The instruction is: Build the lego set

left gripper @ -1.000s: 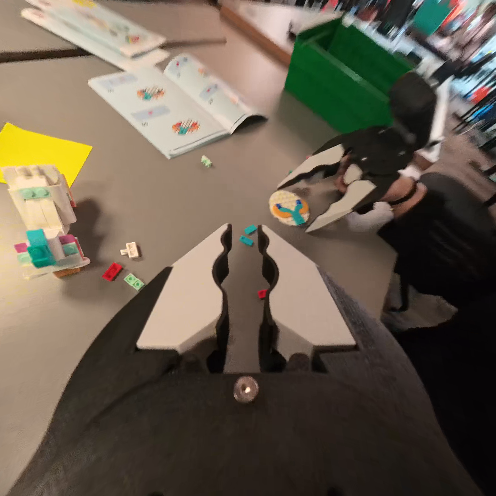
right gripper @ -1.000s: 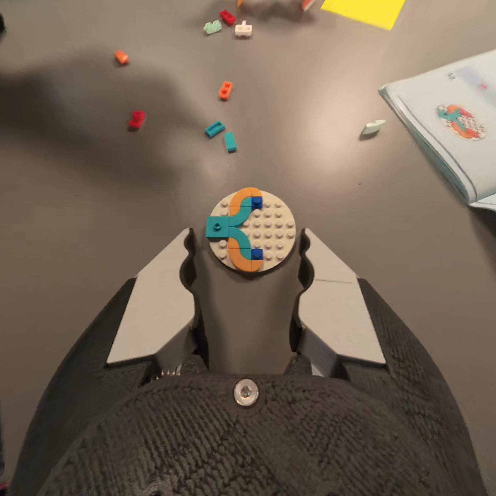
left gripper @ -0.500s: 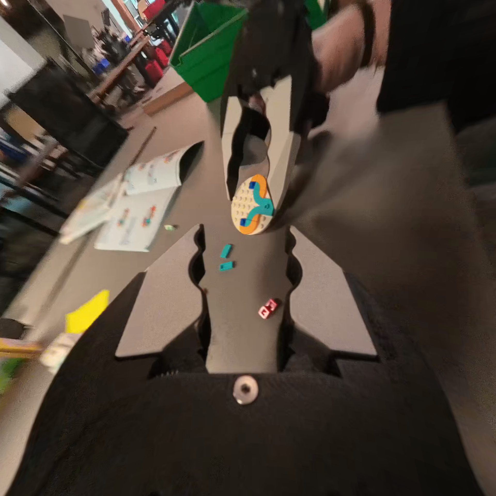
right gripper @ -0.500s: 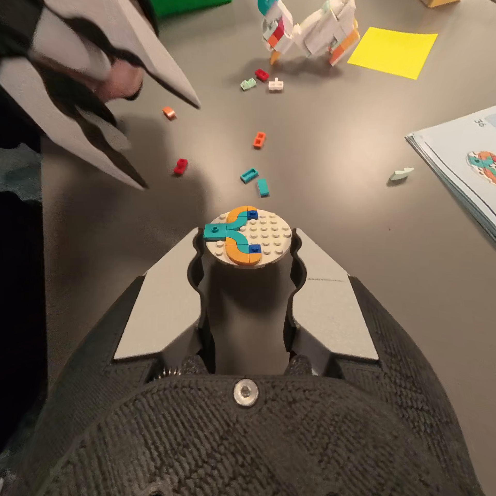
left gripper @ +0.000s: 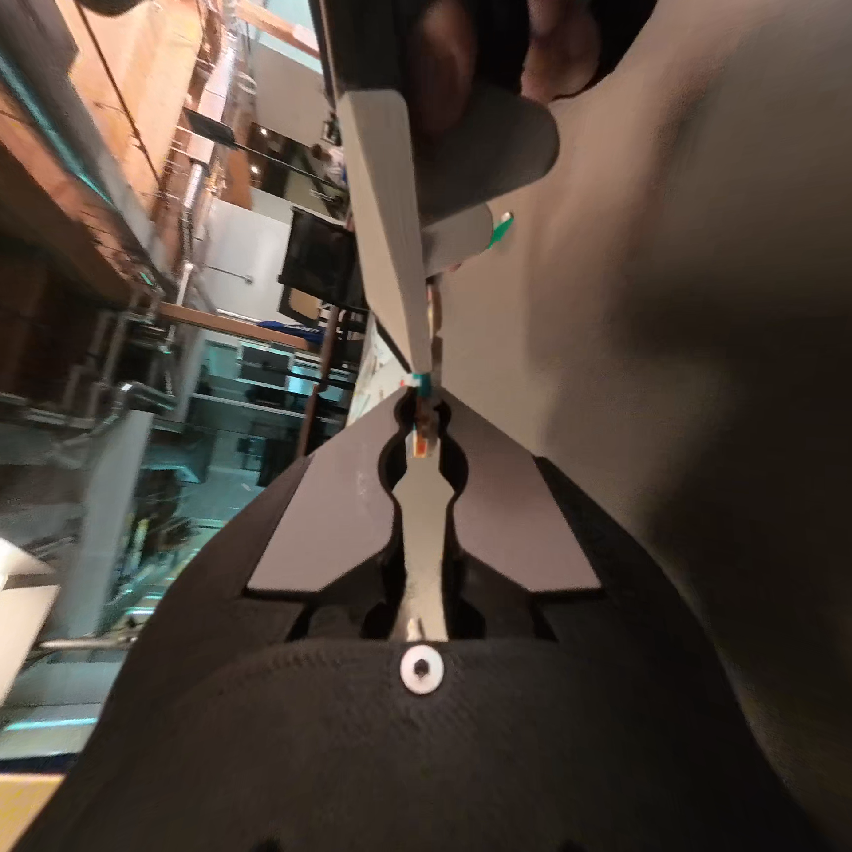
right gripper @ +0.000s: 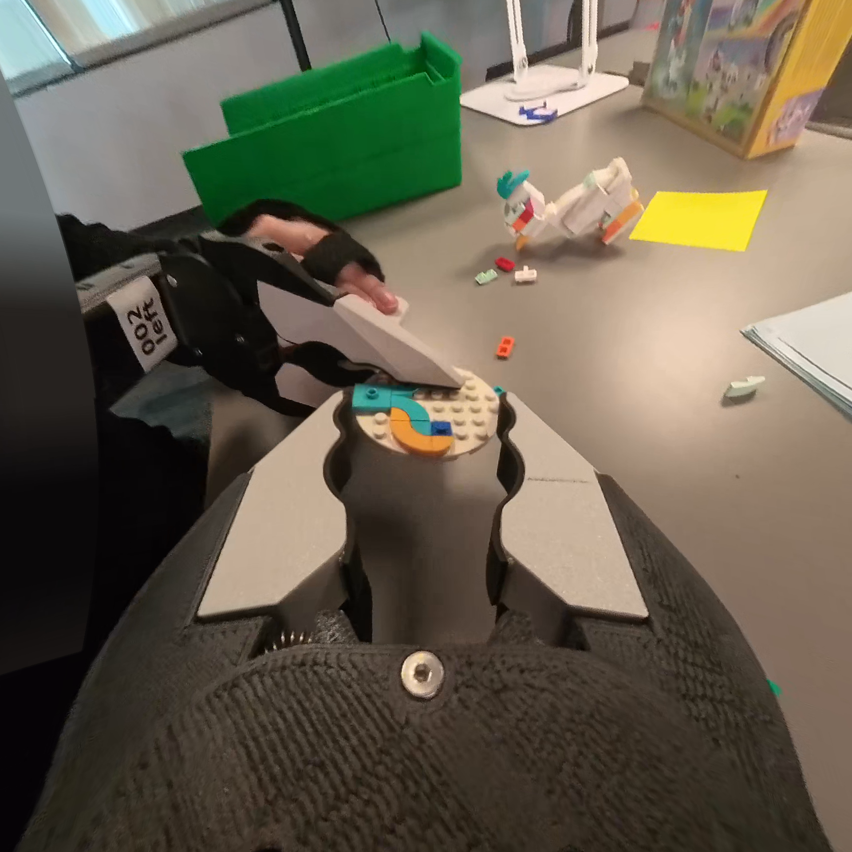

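A round tan plate (right gripper: 465, 415) carries curved teal and orange tiles and small blue pieces. My right gripper (right gripper: 419, 405) is shut on it by its two sides and holds it above the grey table (right gripper: 599, 438). My left gripper (right gripper: 447, 385) reaches in from the left and is shut on the plate's far edge, upper finger on top of the studs. In the left wrist view, my left gripper (left gripper: 422, 396) pinches the plate (left gripper: 423, 435), seen edge-on, and a right gripper finger (left gripper: 392, 230) stands just beyond.
On the table beyond lie an orange brick (right gripper: 505, 346), a red, green and white cluster of small pieces (right gripper: 505, 272) and a mint piece (right gripper: 743, 386). A white brick animal (right gripper: 571, 207), yellow paper (right gripper: 701, 219), green bin (right gripper: 341, 152), booklet (right gripper: 811, 341) and set box (right gripper: 737, 69) stand farther off. Both grippers' tips are close together, under 4 cm apart. Left tips and right tips are each some 10 centimeters from the orange brick (right gripper: 505, 346).
My right gripper closed on the round plate and lifted it off the table. My left gripper swung over, rolled sideways and shut on the plate's edge.
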Demonstrator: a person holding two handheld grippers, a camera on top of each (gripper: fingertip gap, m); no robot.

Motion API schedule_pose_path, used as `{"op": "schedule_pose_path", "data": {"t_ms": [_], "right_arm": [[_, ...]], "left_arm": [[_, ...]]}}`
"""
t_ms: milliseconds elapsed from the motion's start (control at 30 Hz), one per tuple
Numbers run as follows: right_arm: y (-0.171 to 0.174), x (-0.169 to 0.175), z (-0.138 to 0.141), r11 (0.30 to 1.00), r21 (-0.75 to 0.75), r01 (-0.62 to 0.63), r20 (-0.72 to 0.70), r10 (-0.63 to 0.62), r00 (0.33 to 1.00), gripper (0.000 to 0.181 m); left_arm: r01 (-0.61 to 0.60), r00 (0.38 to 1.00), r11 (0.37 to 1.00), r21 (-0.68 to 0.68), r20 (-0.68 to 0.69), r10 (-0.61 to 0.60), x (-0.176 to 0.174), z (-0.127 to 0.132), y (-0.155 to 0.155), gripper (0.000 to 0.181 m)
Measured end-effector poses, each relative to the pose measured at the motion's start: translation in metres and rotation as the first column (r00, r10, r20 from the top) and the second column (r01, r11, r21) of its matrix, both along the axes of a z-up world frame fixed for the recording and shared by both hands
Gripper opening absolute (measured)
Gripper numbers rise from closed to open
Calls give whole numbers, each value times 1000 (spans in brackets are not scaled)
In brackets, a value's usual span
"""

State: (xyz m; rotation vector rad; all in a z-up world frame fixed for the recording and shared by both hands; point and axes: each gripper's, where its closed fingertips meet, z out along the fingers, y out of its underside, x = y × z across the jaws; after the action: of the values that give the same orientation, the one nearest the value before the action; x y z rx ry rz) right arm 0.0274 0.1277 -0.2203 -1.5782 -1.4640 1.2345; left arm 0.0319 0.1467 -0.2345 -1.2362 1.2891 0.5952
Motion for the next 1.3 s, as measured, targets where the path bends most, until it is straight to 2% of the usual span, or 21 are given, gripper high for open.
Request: {"op": "schedule_pose_path", "data": {"t_ms": [100,167,300,433,533,600,700,933,1167,1300], "right_arm": [[-3,-1,5,998,51,-22,-21,23,999,68],[1,0,4,997,74,-10,-18,11,1000,68],[17,-9,-20,993,115,28,131,-43,990,60],[1,-47,-30,993,108,-40,208,16,978,41],[-27,-80,-37,986,87,-141,245,116,962,34],[-44,-96,-45,969,111,-220,287,180,941,32],[-54,-113,-56,922,199,-332,350,249,903,30],[-61,-133,-60,874,163,-458,383,372,846,22],[-65,-139,-66,863,154,-482,409,388,826,6],[-62,-134,-65,867,184,-462,419,356,835,6]], "left_arm": [[-35,999,998,57,-37,37,-14,7,-12,5],[-82,993,992,91,-72,89,-35,8,-22,5],[-275,949,949,153,-119,294,-105,10,-38,5],[-489,862,856,168,-62,504,-179,16,-51,5],[-569,817,805,166,9,576,-210,16,-56,4],[-574,815,806,142,10,579,-215,7,-55,5],[-564,823,812,150,16,568,-211,8,-52,5],[-531,841,837,133,-35,540,-204,-1,-52,4],[-514,852,851,109,-45,521,-202,-6,-52,5],[-511,854,853,105,-54,518,-201,-7,-52,5]]}}
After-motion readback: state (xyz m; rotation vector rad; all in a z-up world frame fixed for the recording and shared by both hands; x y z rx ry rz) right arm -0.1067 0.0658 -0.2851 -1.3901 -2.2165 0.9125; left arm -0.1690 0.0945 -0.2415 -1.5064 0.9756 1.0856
